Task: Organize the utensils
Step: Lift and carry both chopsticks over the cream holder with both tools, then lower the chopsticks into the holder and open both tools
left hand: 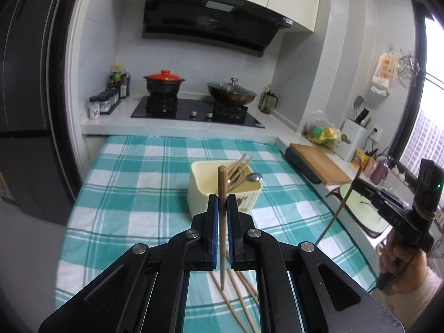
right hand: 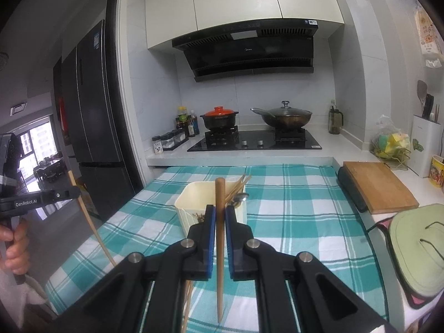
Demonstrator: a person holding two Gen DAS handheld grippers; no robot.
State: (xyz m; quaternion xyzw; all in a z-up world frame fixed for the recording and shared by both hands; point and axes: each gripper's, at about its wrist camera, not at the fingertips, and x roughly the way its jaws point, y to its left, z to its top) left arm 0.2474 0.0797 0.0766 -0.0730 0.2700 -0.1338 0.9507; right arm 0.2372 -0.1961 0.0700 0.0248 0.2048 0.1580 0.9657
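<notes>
Each of the 2 tongs, left (left hand: 222, 208) and right (right hand: 220, 216), is clamped on 1 chopstick (left hand: 222, 222). 1 cream holder (left hand: 219, 191) mid-counter holds several chopsticks and 1 spoon (left hand: 254, 177); about 4 loose chopsticks (left hand: 241, 299) lie near the counter's (left hand: 138, 180) front edge.

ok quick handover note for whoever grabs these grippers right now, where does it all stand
Left gripper: jaws shut on one chopstick, held near upright above the checked cloth.
Right gripper: jaws shut on another chopstick, also near upright.
Cream bin: on the cloth just ahead, already holding several chopsticks and a spoon.
Done: some utensils are in the bin.
Left: drop both held chopsticks into the bin, then collect the loose chopsticks lying on the cloth under the grippers.
</notes>
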